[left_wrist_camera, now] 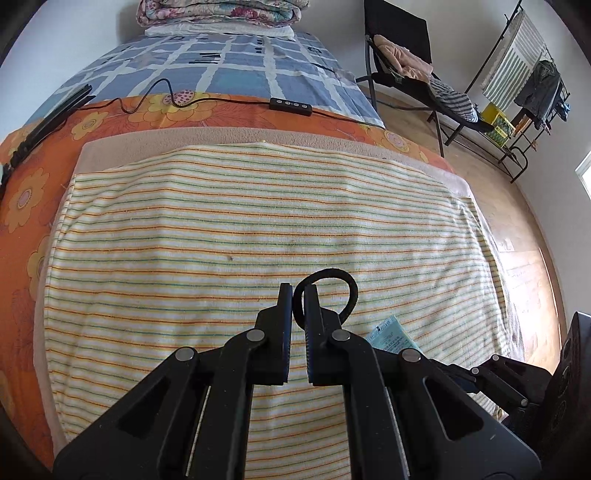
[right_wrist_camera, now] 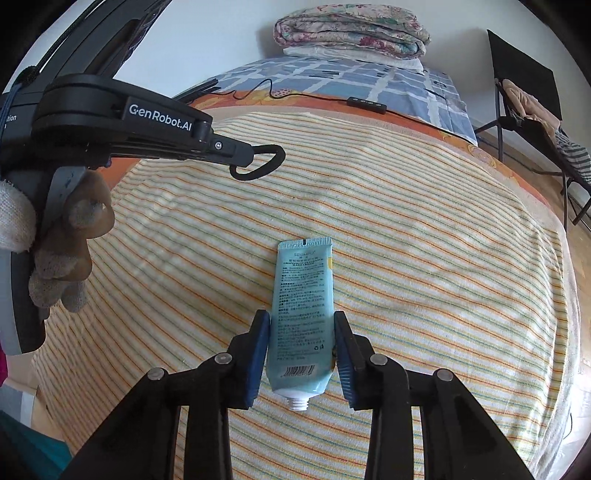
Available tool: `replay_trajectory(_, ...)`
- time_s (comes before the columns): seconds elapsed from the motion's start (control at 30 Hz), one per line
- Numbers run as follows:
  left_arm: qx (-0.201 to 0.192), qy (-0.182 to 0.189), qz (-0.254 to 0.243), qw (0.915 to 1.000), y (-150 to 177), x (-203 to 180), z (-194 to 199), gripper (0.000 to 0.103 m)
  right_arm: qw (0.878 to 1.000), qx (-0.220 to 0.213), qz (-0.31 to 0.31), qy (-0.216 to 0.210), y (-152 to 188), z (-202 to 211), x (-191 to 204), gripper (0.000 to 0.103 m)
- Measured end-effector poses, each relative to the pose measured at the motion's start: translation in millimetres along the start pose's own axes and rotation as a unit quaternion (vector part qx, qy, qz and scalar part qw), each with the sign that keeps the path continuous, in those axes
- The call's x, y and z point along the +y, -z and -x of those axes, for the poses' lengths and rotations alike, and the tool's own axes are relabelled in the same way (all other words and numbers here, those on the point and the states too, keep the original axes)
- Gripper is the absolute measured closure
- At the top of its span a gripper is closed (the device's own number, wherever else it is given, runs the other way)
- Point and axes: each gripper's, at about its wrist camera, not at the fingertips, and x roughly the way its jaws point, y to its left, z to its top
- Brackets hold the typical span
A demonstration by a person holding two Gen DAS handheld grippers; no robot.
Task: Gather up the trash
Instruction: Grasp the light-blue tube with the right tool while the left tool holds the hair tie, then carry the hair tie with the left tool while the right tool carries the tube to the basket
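Now left fingers pinch a hair tie; right fingers clamp a tube.

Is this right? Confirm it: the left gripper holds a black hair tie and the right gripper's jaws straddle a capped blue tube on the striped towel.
One thing is wrong: the blue tube is uncapped; the right wrist view shows its bare white threaded neck. The rest stands: the left gripper pinches the black hair tie, the right gripper straddles the tube on the striped towel.

Hand cream tube lay on towel on bed; folded quilt behind; chair right.
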Motion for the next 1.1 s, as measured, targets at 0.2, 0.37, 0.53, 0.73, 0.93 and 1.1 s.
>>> replay_trajectory(0.2,0.000,-0.002,0.000,1.0000,39.6,3.0,31.3,0.099,1.000,-0.005,-0.009,-0.002,13.5,19.9,9.8,0.068)
replay_trajectory(0.37,0.005,-0.011,-0.010,0.9999,78.9,0.8,57.1,0.099,1.000,-0.006,-0.014,-0.002,29.4,38.8,20.4,0.068)
replay_trajectory(0.53,0.005,-0.016,-0.015,0.9997,119.5,-2.6,87.1,0.099,1.000,-0.013,-0.015,-0.001,47.9,66.6,33.0,0.069)
replay_trajectory(0.73,-0.003,-0.013,-0.014,0.9998,164.0,-9.3,127.4,0.099,0.999,-0.025,-0.023,-0.006,75.7,103.4,46.0,0.068)
replay_trajectory(0.93,-0.015,-0.016,-0.020,0.9996,207.6,-20.5,160.8,0.099,0.999,-0.037,-0.017,-0.011,107.8,136.7,65.5,0.068)
replay_trajectory(1.1,-0.016,-0.012,-0.018,0.9996,244.3,-28.7,178.2,0.099,0.999,-0.042,-0.013,-0.019,134.3,157.9,81.4,0.068)
